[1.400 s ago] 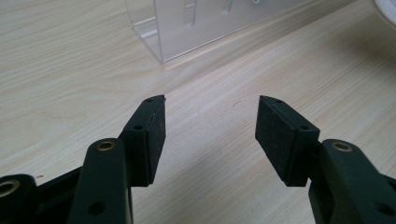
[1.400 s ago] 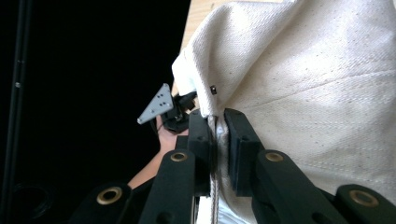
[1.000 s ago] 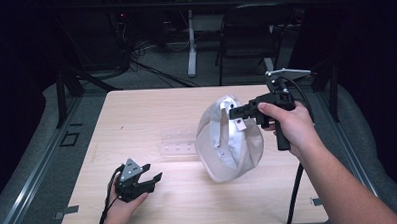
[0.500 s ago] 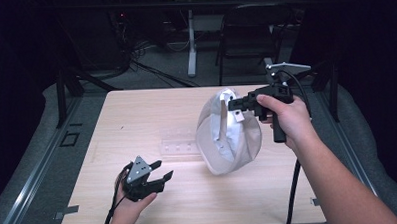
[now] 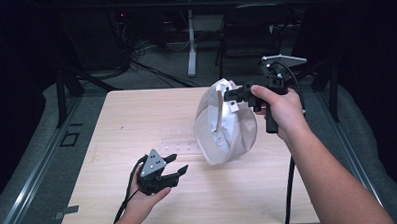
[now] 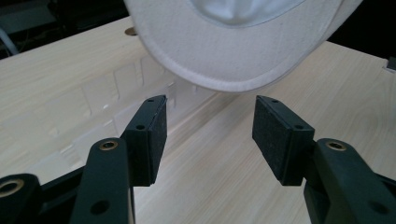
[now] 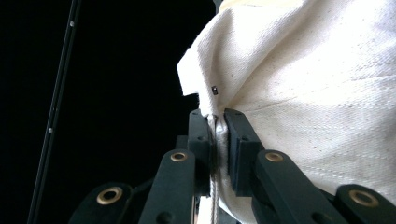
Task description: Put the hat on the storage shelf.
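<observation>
A white cloth cap [image 5: 226, 125] hangs in the air over the table's right half, brim pointing down. My right gripper [image 5: 234, 94] is shut on its back edge, and the right gripper view shows the cap fabric [image 7: 317, 93] pinched between the two pads at my right gripper [image 7: 217, 140]. My left gripper [image 5: 177, 164] sits low over the table's front left, open, aimed toward the cap. In the left gripper view the cap's brim [image 6: 224, 65] curves just beyond the open left gripper [image 6: 208, 133], with nothing between the pads.
A clear plastic tray [image 5: 178, 138] lies flat on the light wooden table [image 5: 136, 114], left of the cap; it also shows faintly as the clear tray [image 6: 116, 98] ahead of my left jaws. Dark floor, cables and chair legs lie beyond the far edge.
My left gripper has moved right and up, toward the cap's brim. The right hand with the cap has stayed nearly in place.
</observation>
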